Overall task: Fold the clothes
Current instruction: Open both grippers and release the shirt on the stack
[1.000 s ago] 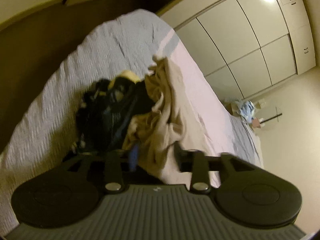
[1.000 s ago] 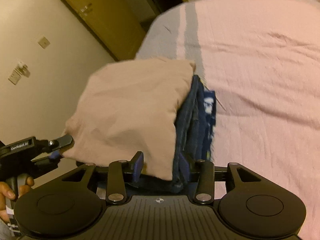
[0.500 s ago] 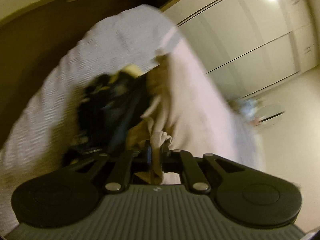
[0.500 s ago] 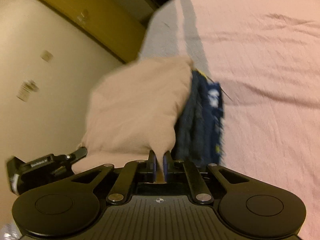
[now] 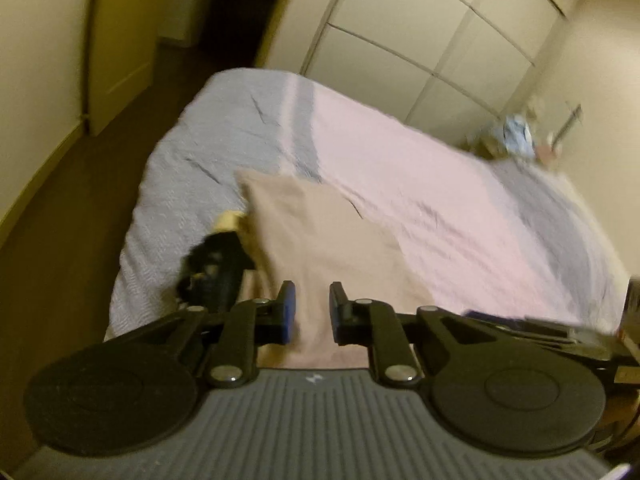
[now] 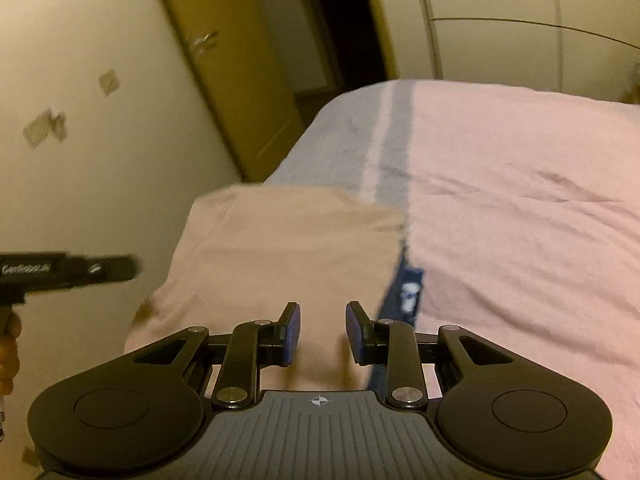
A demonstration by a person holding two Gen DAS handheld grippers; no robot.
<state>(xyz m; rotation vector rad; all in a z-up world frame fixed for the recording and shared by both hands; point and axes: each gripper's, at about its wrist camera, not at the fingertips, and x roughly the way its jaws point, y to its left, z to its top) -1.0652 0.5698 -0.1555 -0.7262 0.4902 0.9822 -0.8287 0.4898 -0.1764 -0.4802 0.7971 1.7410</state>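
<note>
A folded beige garment (image 5: pixel 320 240) lies near the bed's near-left corner, on top of a dark blue garment (image 6: pixel 408 296) whose edge sticks out on its right. It also shows in the right wrist view (image 6: pixel 280 256). My left gripper (image 5: pixel 312 308) is open, its jaws apart above the beige cloth's near edge. My right gripper (image 6: pixel 322 328) is open too, just above the same cloth. A pile of black clothes (image 5: pixel 216 268) lies left of the beige garment. The left gripper's body (image 6: pixel 68 270) shows at the left of the right wrist view.
The bed (image 5: pixel 440 200) has a pink sheet and a grey-blue cover toward its far-left end. White wardrobe doors (image 5: pixel 420 40) stand behind it. A wooden door (image 6: pixel 240 92) and a dark doorway are beyond the bed's left side. Floor (image 5: pixel 60 220) runs along the left.
Both grippers were shut on the beige garment half a second ago; both have opened and let it go. The garment now lies flat and folded on the pile. Both cameras have risen.
</note>
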